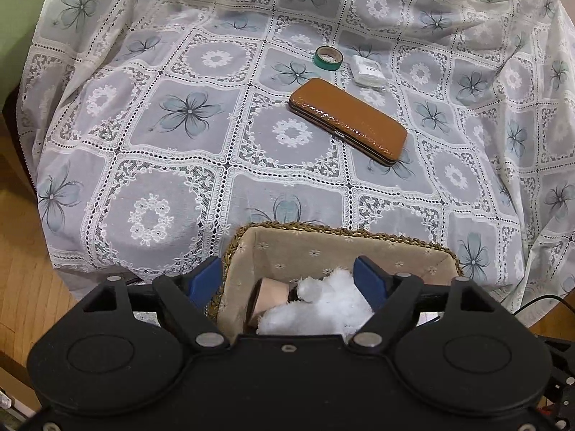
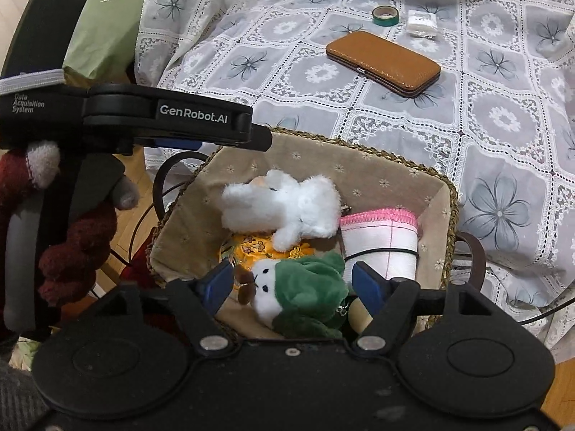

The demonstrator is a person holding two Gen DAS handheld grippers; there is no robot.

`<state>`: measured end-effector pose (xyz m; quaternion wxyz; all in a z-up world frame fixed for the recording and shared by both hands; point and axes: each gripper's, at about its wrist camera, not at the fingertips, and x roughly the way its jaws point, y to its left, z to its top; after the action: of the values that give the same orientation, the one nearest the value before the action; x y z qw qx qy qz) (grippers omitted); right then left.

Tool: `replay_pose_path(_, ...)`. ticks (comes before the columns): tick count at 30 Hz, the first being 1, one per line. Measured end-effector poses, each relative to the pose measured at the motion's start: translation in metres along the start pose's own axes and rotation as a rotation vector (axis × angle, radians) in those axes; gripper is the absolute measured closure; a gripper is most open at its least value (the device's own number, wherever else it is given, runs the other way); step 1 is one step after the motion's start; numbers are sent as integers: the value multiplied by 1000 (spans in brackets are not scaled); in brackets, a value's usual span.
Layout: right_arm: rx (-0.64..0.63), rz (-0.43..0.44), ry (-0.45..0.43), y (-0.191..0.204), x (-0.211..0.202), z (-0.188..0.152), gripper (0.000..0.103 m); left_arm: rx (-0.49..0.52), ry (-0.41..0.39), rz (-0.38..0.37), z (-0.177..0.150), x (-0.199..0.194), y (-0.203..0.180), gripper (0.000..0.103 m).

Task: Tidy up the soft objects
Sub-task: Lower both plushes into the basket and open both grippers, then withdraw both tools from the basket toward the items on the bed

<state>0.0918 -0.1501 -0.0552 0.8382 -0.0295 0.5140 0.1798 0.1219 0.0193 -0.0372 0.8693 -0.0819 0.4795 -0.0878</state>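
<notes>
A woven basket [image 2: 395,160] with a beige floral lining stands at the near edge of the lace-covered table. In it lie a white plush toy [image 2: 287,208], a green and white plush [image 2: 305,294], a yellow patterned pouch [image 2: 251,248] and a rolled white cloth with pink trim [image 2: 381,244]. My right gripper [image 2: 291,283] is open above the basket, its blue fingers either side of the green plush. My left gripper [image 1: 287,276] is open over the basket [image 1: 345,237], above the white plush [image 1: 323,305]. The left gripper's body also shows in the right wrist view [image 2: 172,118], at the basket's left rim.
A brown leather case [image 1: 348,120], a green tape roll [image 1: 327,58] and a small white packet [image 1: 366,70] lie on the lace tablecloth [image 1: 179,143] beyond the basket. A green cushion [image 2: 104,25] sits far left. Wooden floor [image 1: 25,269] lies below the table edge.
</notes>
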Motion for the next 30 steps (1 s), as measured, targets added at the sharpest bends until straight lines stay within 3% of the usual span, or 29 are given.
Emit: replay_pose_path(30,40,-1,99,-17,4,20,29,131,112,59,3,2,-15,24)
